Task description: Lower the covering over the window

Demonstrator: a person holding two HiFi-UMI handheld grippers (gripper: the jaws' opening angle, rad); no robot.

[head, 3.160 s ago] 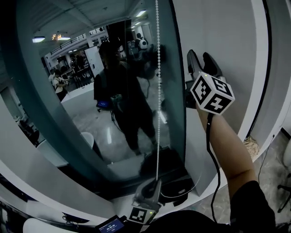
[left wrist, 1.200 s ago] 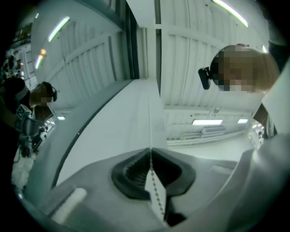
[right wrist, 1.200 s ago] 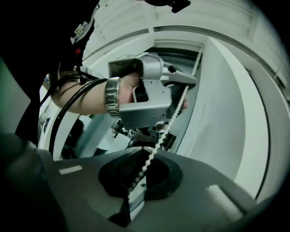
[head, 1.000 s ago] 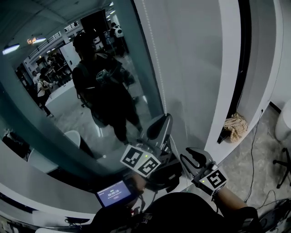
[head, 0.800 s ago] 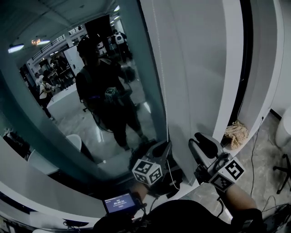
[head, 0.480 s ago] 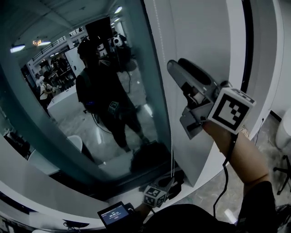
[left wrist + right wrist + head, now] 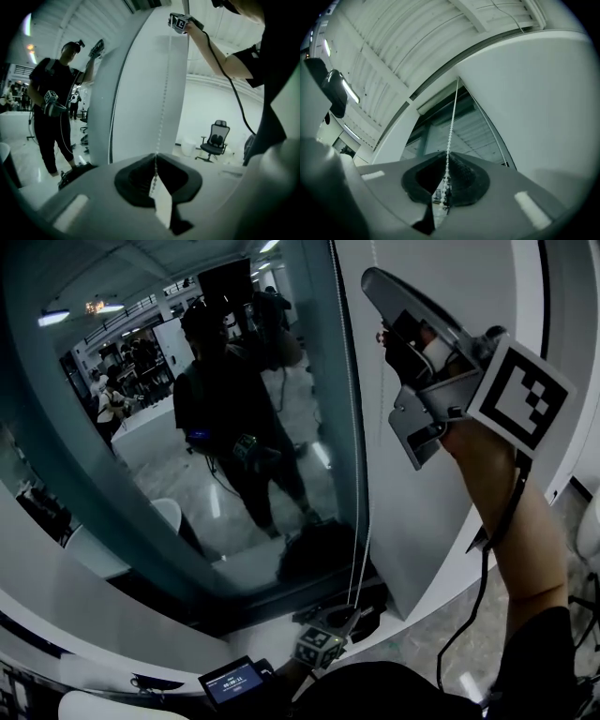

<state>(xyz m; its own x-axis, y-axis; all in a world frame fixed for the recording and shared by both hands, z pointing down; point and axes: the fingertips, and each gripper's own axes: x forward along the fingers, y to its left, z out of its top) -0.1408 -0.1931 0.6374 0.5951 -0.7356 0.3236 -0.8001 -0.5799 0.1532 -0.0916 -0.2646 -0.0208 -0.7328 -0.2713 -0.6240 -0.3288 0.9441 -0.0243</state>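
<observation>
Gripping high and low now: the right tongs (image 7: 446,157), up by the window's top right corner, have just been closing and now pinch the bead chain (image 7: 451,122) between their jaws. The left tongs (image 7: 155,157), down by the sill, are clamped on that chain too. The glass (image 7: 141,474) is bare, and the covering looks rolled up at the top, a pale bar (image 7: 438,101). Danger ahead: beads are slick, so a thin pinch may slide on the pull. Hauling out from the wall could jam the chain, and the wrong run would only wind the covering tighter.
</observation>
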